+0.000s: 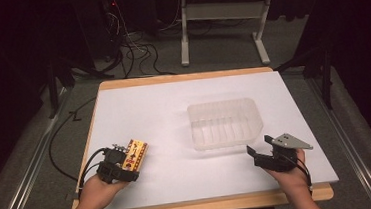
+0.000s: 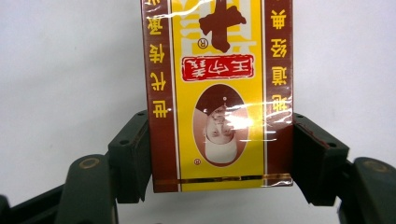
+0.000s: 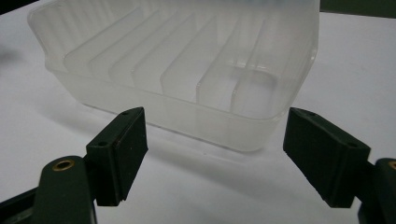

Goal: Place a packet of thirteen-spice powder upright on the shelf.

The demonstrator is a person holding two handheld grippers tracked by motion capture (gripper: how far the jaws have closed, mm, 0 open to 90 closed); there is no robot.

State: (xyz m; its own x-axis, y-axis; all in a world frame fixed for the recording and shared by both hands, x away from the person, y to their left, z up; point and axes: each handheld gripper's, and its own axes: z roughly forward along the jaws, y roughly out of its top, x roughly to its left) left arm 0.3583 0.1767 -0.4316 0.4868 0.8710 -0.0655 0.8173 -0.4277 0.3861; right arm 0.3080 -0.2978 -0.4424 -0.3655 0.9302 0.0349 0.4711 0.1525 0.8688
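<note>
Well to the left of the clear plastic tray [image 1: 225,123], near the table's [image 1: 191,204] front edge, the left gripper [image 1: 128,164] clamps a yellow and dark red box [image 1: 134,154] (a printed carton with red and yellow characters and an oval portrait). In the left gripper view both jaws press against the long sides of the box [image 2: 219,93], which lies flat on the white sheet [image 1: 164,111]. The tray sits empty, ribbed across its floor. Just off the tray's front right corner, the right gripper [image 1: 260,151] hovers with jaws spread wide, gripping nothing; its own view faces the tray [image 3: 187,70] close ahead.
</note>
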